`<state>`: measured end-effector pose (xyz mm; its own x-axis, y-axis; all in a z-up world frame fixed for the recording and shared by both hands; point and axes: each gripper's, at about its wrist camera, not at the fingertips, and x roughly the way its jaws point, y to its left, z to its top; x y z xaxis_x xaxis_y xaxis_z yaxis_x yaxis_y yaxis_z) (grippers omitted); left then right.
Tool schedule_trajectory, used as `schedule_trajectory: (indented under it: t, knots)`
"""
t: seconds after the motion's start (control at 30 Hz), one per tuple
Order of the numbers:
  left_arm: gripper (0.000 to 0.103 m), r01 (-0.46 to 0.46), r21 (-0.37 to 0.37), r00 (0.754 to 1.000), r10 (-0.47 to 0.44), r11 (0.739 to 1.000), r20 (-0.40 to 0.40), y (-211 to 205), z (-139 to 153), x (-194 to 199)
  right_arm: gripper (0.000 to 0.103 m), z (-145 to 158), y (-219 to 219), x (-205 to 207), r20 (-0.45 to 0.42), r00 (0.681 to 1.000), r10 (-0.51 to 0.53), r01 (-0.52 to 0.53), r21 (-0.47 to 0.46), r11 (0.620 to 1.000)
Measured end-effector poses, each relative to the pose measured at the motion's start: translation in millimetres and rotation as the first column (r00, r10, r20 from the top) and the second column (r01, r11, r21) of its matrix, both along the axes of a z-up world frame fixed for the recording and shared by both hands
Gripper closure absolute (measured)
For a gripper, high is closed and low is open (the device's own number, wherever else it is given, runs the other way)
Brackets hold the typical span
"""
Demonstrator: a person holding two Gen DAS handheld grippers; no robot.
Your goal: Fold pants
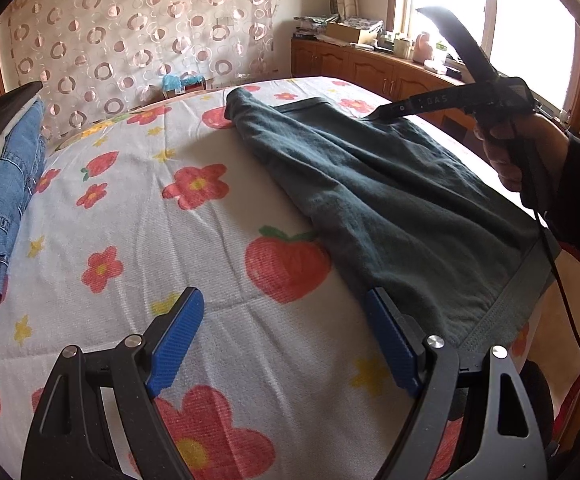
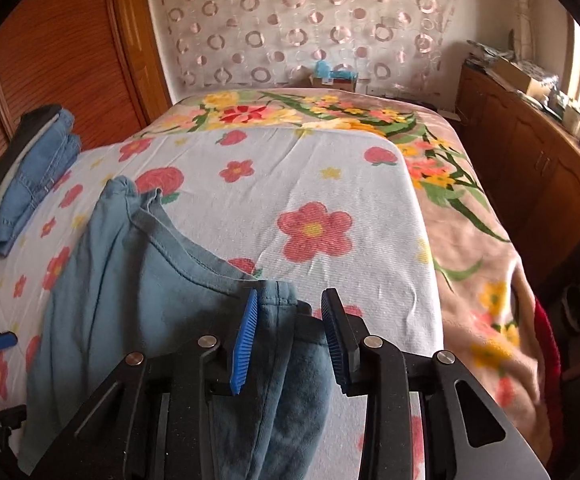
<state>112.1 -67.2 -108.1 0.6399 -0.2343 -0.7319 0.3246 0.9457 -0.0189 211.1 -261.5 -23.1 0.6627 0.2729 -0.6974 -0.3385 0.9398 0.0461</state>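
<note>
1. Left gripper (image 1: pixel 282 344): jaws wide apart, nothing between them, over the bed's near edge beside the waistband.
2. Right gripper (image 2: pixel 290 340): jaws narrowly apart around a fold of the pants, pads not pressing it.
3. One pair of dark teal pants (image 1: pixel 390 200) lies on the bed (image 1: pixel 138 240), toward its right edge.
4. One stack of folded clothes (image 1: pixel 6 184) sits at the bed's left edge.

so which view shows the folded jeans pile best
The right wrist view: the folded jeans pile sits whole at the bed's left edge, with dark and pale layers visible. The left wrist view shows the pile cut off by the frame's left edge.
</note>
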Motion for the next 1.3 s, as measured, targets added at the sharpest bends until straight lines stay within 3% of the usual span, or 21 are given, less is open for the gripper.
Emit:
schedule_trajectory:
  t: [0.07,0.17,0.3,0.43,0.73,0.83,1.07,1.3]
  knots:
    - [0.019,0.0,0.0,1.0,0.0,1.0,0.0,0,0,0,0.072,-1,2,2,-0.009,1.0,0.011,-0.011,-0.007,1.0]
    - [0.019,0.0,0.0,1.0,0.0,1.0,0.0,0,0,0,0.094,2,4,1,-0.01,0.999,0.036,-0.036,-0.02,0.999]
    - [0.019,0.0,0.0,1.0,0.0,1.0,-0.001,0,0,0,0.096,12,-3,-7,0.049,0.999,0.018,-0.018,-0.004,1.0]
    - [0.019,0.0,-0.001,1.0,0.0,1.0,0.0,0,0,0,0.097,16,-14,-8,0.075,0.996,-0.053,0.054,-0.008,0.999]
    - [0.019,0.0,0.0,1.0,0.0,1.0,0.0,0,0,0,0.096,3,-15,1,0.039,0.99,-0.132,0.135,-0.066,0.989]
    - [0.019,0.0,0.0,1.0,0.0,1.0,0.0,0,0,0,0.081,10,-15,-3,0.04,0.99,-0.138,0.14,-0.039,0.989]
    - [0.019,-0.002,-0.003,1.0,0.002,1.0,0.001,0,0,1,0.078,17,-20,-59,0.048,0.994,-0.102,0.101,0.016,0.995]
    - [0.019,-0.002,-0.003,1.0,0.002,1.0,0.001,1,-1,1,0.077,1,-1,-116,0.045,0.999,0.009,-0.009,-0.007,1.0]
